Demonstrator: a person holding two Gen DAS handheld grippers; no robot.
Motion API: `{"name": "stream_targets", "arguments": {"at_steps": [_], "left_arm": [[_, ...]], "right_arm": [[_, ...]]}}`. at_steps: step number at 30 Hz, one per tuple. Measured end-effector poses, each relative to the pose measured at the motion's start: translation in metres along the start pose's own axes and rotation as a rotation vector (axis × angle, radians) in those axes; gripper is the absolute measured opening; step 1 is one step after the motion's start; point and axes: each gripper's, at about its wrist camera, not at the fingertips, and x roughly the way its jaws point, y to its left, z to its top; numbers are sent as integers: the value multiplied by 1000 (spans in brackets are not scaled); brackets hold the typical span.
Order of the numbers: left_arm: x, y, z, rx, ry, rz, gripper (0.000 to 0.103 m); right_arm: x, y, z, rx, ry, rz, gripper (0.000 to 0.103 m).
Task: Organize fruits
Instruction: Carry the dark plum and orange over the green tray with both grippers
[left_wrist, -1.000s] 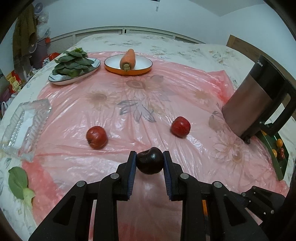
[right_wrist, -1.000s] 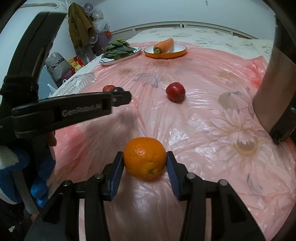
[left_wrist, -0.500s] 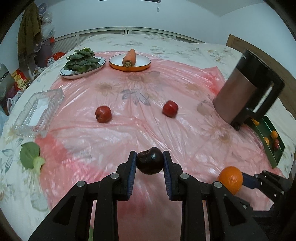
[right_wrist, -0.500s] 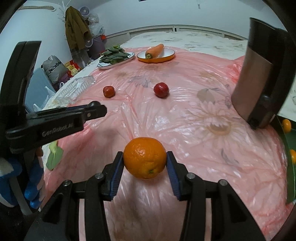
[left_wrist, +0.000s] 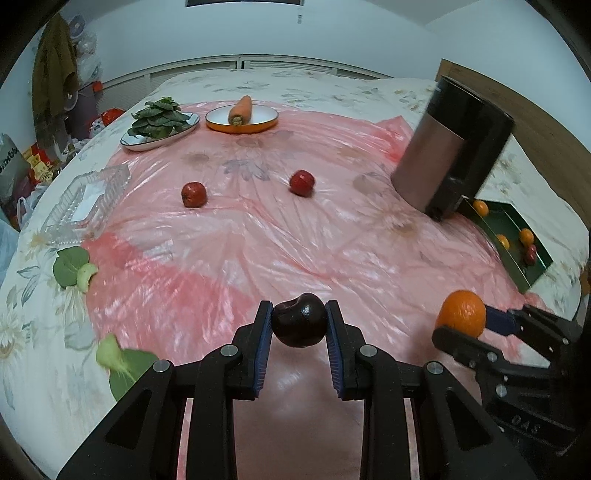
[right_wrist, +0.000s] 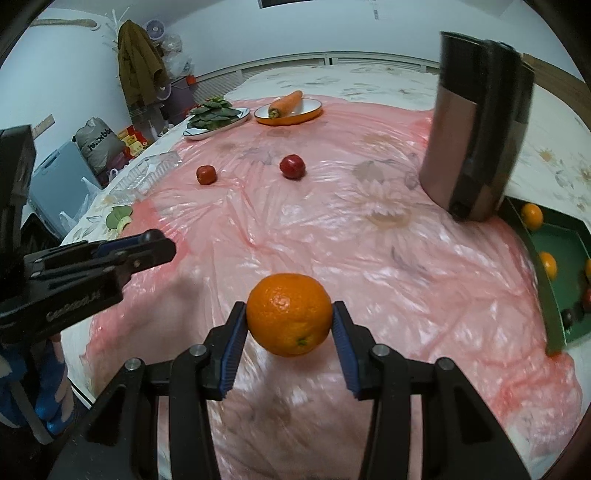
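Note:
My left gripper (left_wrist: 299, 325) is shut on a dark plum (left_wrist: 298, 320) and holds it above the pink sheet. My right gripper (right_wrist: 290, 319) is shut on an orange (right_wrist: 289, 314), also lifted; that orange shows at the right of the left wrist view (left_wrist: 461, 314). Two red apples lie on the sheet, one left (left_wrist: 193, 194) (right_wrist: 205, 174) and one right (left_wrist: 302, 182) (right_wrist: 292, 166). A green tray (left_wrist: 517, 266) (right_wrist: 554, 258) at the right edge holds several small fruits.
A steel kettle (left_wrist: 450, 147) (right_wrist: 476, 122) stands beside the tray. At the back are a plate of greens (left_wrist: 159, 125) and an orange plate with a carrot (left_wrist: 242, 118). A clear glass dish (left_wrist: 85, 199) and loose green leaves (left_wrist: 72, 269) lie at the left.
Both grippers have pulled back and up from the table with their fruit. The table looks farther away, and the green tray has come into view at the right.

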Motion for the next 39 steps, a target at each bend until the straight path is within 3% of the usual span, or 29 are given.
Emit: {"name": "stream_targets", "arguments": {"at_steps": [19,39], "left_arm": [[-15,-96,-25,160,46,-12,24],[11,-146,-12,250,87,-27,24]], "right_arm": [[-43,-88,-41,141,-50,-86,67],[-64,-160,-44,254,-116,-152,68]]}}
